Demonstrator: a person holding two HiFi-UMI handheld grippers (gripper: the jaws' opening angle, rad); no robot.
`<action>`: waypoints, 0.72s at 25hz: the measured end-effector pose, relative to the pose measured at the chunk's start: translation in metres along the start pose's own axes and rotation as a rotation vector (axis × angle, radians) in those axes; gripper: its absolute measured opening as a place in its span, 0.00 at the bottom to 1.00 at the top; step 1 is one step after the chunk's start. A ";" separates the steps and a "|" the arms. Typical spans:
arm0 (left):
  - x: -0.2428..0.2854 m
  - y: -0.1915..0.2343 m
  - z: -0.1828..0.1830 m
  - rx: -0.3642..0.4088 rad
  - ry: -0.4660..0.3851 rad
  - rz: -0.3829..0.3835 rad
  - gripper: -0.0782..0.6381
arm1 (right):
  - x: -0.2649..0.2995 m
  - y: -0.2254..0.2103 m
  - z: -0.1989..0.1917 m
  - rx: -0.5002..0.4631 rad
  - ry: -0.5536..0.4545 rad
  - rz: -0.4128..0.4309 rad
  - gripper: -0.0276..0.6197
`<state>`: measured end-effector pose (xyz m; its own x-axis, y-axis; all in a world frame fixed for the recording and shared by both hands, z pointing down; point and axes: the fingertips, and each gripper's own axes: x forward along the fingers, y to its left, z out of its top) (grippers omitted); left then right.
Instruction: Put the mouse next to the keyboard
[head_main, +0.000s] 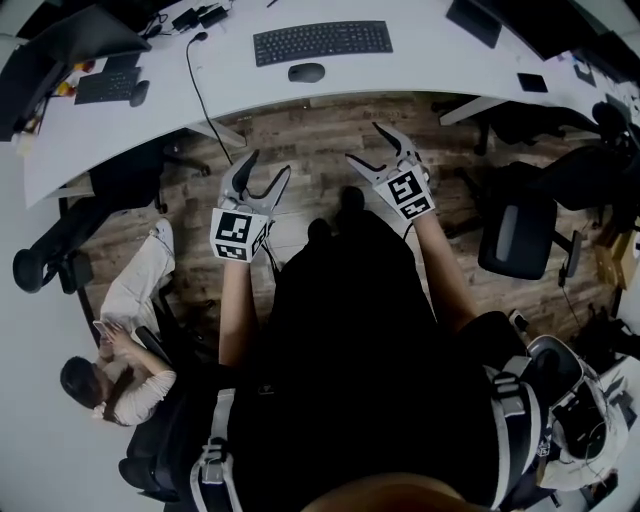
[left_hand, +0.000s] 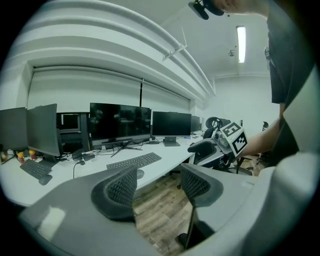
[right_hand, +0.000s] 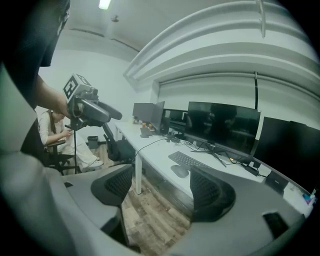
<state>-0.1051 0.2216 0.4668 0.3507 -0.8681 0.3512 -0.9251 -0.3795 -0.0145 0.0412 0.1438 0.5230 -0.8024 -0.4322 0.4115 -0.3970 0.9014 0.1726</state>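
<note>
A black mouse (head_main: 306, 72) lies on the white desk (head_main: 420, 70), just in front of the black keyboard (head_main: 322, 41). Both grippers hang over the wooden floor, well short of the desk. My left gripper (head_main: 268, 174) is open and holds nothing. My right gripper (head_main: 365, 143) is open too, also holding nothing. In the left gripper view the keyboard (left_hand: 134, 161) and the mouse (left_hand: 139, 173) show beyond the jaws, with the right gripper's marker cube (left_hand: 234, 138) at the right. From the right gripper view I see the mouse (right_hand: 179, 171) and keyboard (right_hand: 191, 161) between the jaws.
A second keyboard (head_main: 106, 86) and mouse (head_main: 139, 93) sit at the desk's left. A cable (head_main: 203, 95) hangs off the desk edge. A seated person (head_main: 125, 330) is at the lower left. Office chairs (head_main: 520, 235) stand on both sides. Monitors (left_hand: 120, 121) line the desk's back.
</note>
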 end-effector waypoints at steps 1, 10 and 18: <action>0.002 0.004 0.002 -0.002 -0.005 0.022 0.48 | 0.002 -0.003 0.000 -0.004 0.000 0.012 0.61; 0.028 0.018 0.021 -0.031 -0.033 0.137 0.46 | 0.003 -0.044 -0.014 -0.025 0.010 0.091 0.58; 0.057 0.002 0.030 -0.033 -0.023 0.140 0.46 | 0.003 -0.069 -0.023 -0.026 0.006 0.115 0.58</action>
<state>-0.0829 0.1620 0.4589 0.2208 -0.9192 0.3261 -0.9694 -0.2437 -0.0305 0.0764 0.0807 0.5324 -0.8391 -0.3259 0.4356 -0.2909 0.9454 0.1471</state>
